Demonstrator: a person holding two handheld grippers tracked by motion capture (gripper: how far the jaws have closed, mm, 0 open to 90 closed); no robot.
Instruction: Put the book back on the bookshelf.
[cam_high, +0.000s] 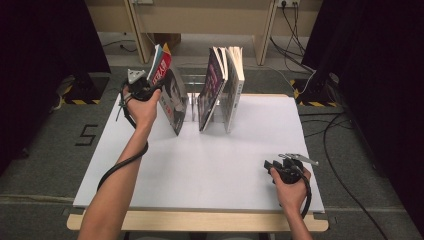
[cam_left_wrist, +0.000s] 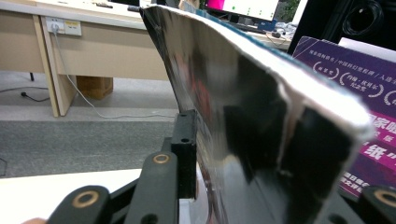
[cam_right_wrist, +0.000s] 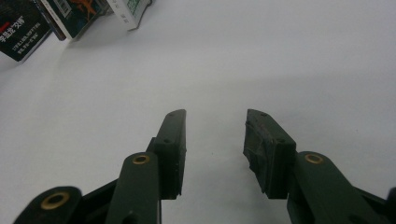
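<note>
Three upright glossy paperback books (cam_high: 220, 90) on white table (cam_high: 210, 170); left gripper (cam_high: 150, 87) fingers (cam_left_wrist: 184, 149) loosened around leftmost red-spined book (cam_left_wrist: 243, 130); right gripper (cam_right_wrist: 215, 144) fingers parted, empty.

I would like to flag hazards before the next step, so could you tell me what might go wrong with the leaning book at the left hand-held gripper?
1. The left hand-held gripper has its jaws around the top of the red-covered book, which stands tilted; once let go, it could topple onto the table.
2. Falling rightward, it might knock the purple book and the white book standing beside it.
</note>
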